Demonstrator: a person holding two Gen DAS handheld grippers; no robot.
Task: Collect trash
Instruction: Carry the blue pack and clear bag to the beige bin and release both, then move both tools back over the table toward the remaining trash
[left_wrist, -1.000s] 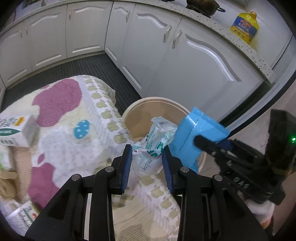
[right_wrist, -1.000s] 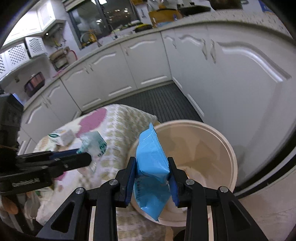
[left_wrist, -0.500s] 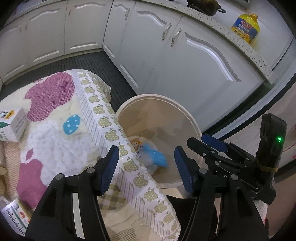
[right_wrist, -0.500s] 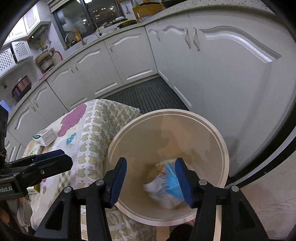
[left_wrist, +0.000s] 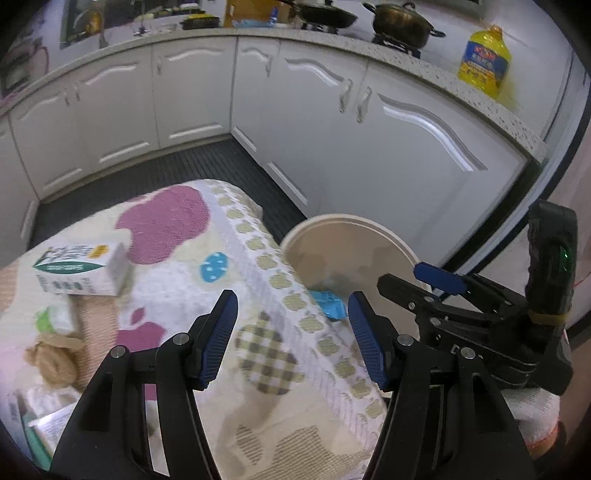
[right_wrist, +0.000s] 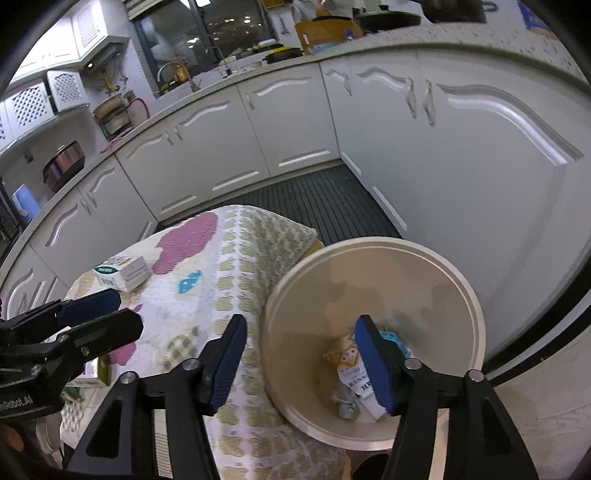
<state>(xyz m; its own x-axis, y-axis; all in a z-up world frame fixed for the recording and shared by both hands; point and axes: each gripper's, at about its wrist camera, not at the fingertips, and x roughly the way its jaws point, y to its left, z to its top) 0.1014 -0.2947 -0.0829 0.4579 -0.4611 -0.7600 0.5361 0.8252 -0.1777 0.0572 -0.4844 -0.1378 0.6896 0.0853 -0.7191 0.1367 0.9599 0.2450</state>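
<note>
From the left wrist view, the left gripper (left_wrist: 291, 314) stood with its blue-padded jaws apart and nothing between them; they had just been opening. It hovered over the edge of a counter draped in a quilted cloth (left_wrist: 258, 332) printed with purple and blue apple shapes. Just beyond that edge sat a round beige plastic bin (left_wrist: 391, 240), and a blue plastic wrapper (left_wrist: 330, 304) lay inside it. On the cloth, a white and green carton (left_wrist: 81, 271) lay on its side, well apart from the bin. The right gripper (left_wrist: 417, 280) showed at the right, over the bin's near rim.

From the right wrist view, the right gripper (right_wrist: 301, 350) was spread too, holding nothing, its jaws having just been opening; one finger sat over the cloth, the other over the bin's mouth. At the bin's bottom lay the blue wrapper beside a crumpled white printed packet (right_wrist: 351, 373). The carton rested on the cloth, behind the left gripper.
</note>
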